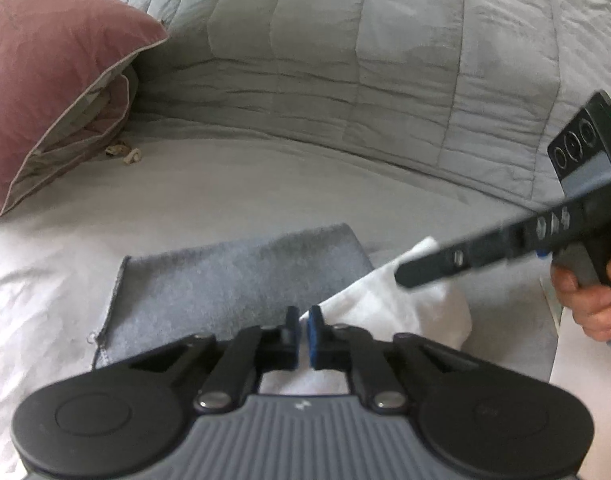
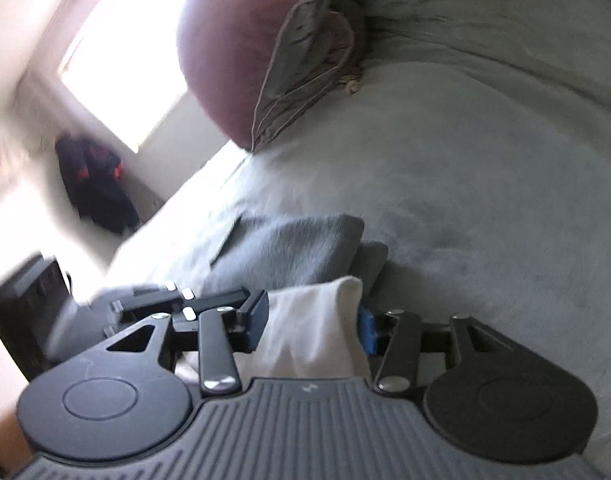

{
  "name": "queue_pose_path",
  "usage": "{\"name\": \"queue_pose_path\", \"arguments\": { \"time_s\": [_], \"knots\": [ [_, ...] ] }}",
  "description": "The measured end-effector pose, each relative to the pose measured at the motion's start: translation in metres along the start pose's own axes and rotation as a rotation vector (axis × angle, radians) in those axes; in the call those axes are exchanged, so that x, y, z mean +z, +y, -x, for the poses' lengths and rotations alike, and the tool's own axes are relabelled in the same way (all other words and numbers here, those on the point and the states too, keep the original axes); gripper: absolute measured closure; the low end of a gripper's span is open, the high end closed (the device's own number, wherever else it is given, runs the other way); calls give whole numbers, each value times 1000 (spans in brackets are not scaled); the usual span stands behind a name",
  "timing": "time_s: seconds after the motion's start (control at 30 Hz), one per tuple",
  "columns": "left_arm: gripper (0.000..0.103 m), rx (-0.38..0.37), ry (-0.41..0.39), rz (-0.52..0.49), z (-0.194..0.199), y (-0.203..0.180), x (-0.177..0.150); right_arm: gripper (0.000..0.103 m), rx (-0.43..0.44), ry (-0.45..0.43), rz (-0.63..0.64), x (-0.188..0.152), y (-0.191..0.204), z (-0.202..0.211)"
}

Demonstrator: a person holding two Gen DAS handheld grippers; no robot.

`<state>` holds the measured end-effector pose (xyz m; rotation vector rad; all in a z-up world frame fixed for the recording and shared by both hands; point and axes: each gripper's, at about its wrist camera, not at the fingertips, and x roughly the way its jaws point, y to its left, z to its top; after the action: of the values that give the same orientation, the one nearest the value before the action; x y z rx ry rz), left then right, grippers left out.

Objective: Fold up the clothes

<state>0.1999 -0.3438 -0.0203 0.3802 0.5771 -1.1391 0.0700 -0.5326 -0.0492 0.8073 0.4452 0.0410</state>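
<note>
White cloth (image 2: 309,328) sits bunched between my right tongs (image 2: 311,326), whose pads stand spread either side of it, touching but not visibly clamping. My left tongs (image 1: 304,330) are nearly pressed together, with a thin sliver of that white cloth (image 1: 385,300) apparently caught at the tips; I can't tell how firm the hold is. Just far of it, the folded grey garment (image 1: 233,280) lies flat on the bed (image 1: 245,184), left of the white one. My worry: the right pads slip off the loose bundle and it flops open. And if I drag sideways, the white cloth could snag the grey stack and rumple it.
</note>
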Motion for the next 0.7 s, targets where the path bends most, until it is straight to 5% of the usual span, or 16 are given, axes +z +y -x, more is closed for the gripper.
{"name": "queue_pose_path", "arguments": {
  "time_s": [0.07, 0.27, 0.37, 0.63, 0.7],
  "knots": [
    [101, 15, -24, -17, 6, -3, 0, 92, 16, -18, 43, -1, 6, 3],
    [102, 85, -151, -42, 31, -4, 7, 95, 62, -72, 174, -5, 25, 13],
    [102, 107, -186, -32, 32, -1, 12, 95, 15, -100, 138, -5, 18, 5],
    [101, 179, -115, -8, -23, 5, 2, 95, -112, -175, 42, -5, -3, -18],
    [100, 199, -125, 0, -31, 4, -2, 87, -144, -194, 18, -5, -8, -23]
  ]
}}
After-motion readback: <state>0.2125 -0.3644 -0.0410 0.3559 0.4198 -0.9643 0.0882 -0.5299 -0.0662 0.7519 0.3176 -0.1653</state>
